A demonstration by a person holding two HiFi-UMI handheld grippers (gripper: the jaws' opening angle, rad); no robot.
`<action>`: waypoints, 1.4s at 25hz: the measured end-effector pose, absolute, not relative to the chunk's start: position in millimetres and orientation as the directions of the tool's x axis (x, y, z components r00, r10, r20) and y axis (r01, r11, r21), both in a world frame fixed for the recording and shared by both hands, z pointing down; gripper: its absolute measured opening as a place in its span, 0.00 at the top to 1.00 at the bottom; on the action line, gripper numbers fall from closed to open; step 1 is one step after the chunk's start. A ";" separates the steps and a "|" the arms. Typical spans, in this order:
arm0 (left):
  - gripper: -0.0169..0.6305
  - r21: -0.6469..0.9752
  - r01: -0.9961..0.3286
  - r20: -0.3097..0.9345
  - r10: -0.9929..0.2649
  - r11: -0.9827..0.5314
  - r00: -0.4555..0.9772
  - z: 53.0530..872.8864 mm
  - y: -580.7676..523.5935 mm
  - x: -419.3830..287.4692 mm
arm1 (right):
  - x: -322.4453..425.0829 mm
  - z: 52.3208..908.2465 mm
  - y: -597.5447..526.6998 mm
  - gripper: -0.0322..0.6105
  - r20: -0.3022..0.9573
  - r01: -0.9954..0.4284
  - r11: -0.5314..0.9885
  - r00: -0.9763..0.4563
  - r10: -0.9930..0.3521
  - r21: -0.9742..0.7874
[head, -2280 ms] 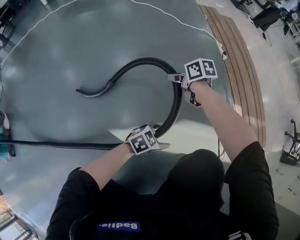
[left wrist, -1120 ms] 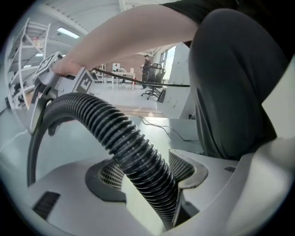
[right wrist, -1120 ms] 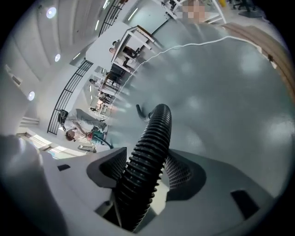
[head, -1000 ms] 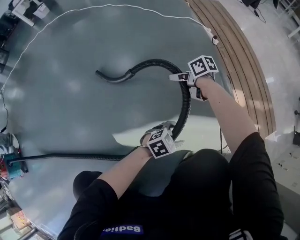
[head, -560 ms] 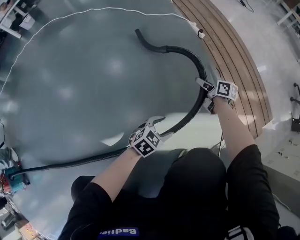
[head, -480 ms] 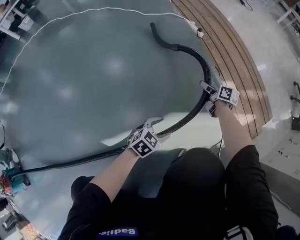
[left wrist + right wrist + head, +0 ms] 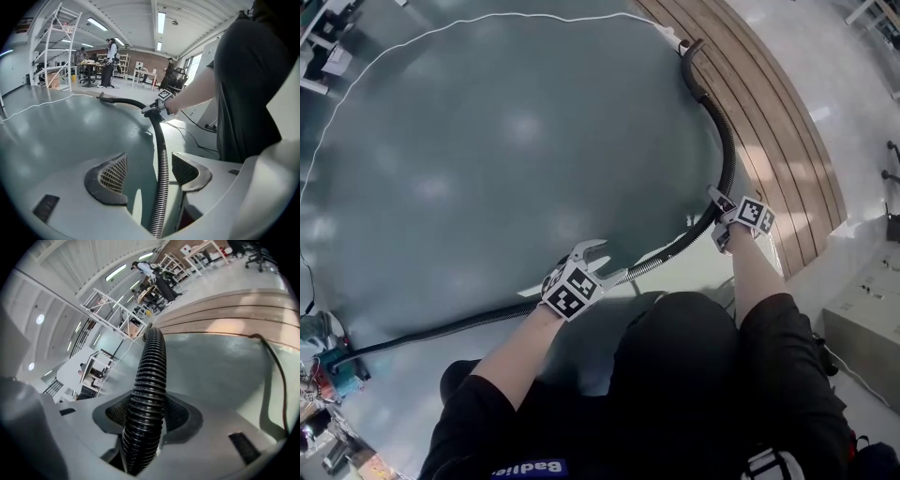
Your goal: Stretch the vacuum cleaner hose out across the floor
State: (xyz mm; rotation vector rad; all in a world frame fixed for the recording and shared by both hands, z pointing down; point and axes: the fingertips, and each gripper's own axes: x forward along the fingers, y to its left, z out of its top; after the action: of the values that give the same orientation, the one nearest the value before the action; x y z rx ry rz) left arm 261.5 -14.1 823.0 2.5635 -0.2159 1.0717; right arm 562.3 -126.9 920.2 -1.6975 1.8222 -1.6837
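Two borders frame the open ground: close by the person's legs the dark grey floor [image 7: 487,141] gives way to a paler patch [image 7: 680,277], and on the right a curved strip of wooden planks [image 7: 783,122] runs away toward the far corner. Left of that strip the grey floor lies bare and wide, crossed only farther out by a thin white cable [image 7: 441,26] that arcs around it. The hose [image 7: 728,150] comes in from the lower left, passes just before the knees and bends up along the wooden strip. Its rigid nozzle [image 7: 689,52] ends close to the white cable at the far side. The left gripper [image 7: 605,262], nearest the body, has its jaws wide apart, and the hose runs loosely between them without being pinched. The right gripper [image 7: 719,220], farther along at the bend, has just been closing its jaws and clamps the ribbed hose between its pads. Beyond, a white rack [image 7: 49,47] and people [image 7: 111,58] stand by distant workbenches.
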 end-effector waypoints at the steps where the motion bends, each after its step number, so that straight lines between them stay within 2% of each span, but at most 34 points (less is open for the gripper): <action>1: 0.52 0.265 -0.283 0.714 -0.009 -0.922 0.700 824.8 -15.2 259.3 | 569.8 924.6 -121.2 0.67 0.548 -0.584 -0.294 -0.322 -0.772 -0.757; 4: 0.52 0.276 -0.295 0.712 -0.012 -0.915 0.702 825.7 -16.8 256.2 | 589.8 936.5 -101.0 0.68 0.577 -0.547 -0.386 -0.229 -0.784 -0.743; 8: 0.52 0.269 -0.286 0.707 -0.013 -0.920 0.707 826.0 -17.3 253.5 | 583.4 945.2 -86.8 0.68 0.643 -0.618 -0.387 -0.260 -0.721 -0.684; 12: 0.52 0.269 -0.308 0.705 -0.031 -0.912 0.709 827.3 -22.0 244.4 | 592.4 950.4 -83.7 0.60 0.711 -0.705 -0.386 -0.239 -0.661 -0.595; 16: 0.52 0.249 -0.370 0.690 -0.104 -0.895 0.716 824.7 -37.1 217.5 | 595.1 940.2 -94.5 0.60 0.775 -0.867 -0.292 -0.155 -0.613 -0.404; 19: 0.52 0.214 -0.430 0.652 -0.199 -0.877 0.731 815.2 -57.6 191.2 | 582.7 906.1 -137.2 0.60 0.741 -0.964 -0.149 -0.067 -0.668 -0.221; 21: 0.52 0.201 -0.466 0.624 -0.254 -0.862 0.739 807.5 -70.9 171.3 | 546.1 873.5 -177.4 0.60 0.689 -0.989 0.014 -0.112 -0.716 -0.147; 23: 0.52 0.203 -0.495 0.596 -0.294 -0.845 0.747 799.9 -78.9 146.7 | 481.4 845.0 -215.5 0.60 0.638 -0.966 0.219 -0.258 -0.726 -0.140; 27: 0.52 0.190 -0.540 0.519 -0.383 -0.820 0.764 780.0 -93.2 80.8 | 319.9 799.6 -261.5 0.60 0.525 -0.798 0.560 -0.583 -0.620 -0.224; 30: 0.52 0.199 -0.577 0.454 -0.448 -0.792 0.770 757.3 -110.7 25.9 | 229.2 774.0 -276.7 0.60 0.500 -0.706 0.667 -0.678 -0.539 -0.239; 35: 0.53 0.185 -0.671 0.444 -0.548 -0.718 0.709 719.8 -131.2 -72.0 | 138.4 748.3 -289.5 0.60 0.576 -0.621 0.755 -0.703 -0.418 -0.210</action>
State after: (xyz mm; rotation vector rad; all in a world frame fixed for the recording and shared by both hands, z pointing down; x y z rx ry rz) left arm -72.0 -131.2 719.8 2.5840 -0.9527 0.5165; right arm 138.4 -289.5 748.3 -1.0909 3.4117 -0.7502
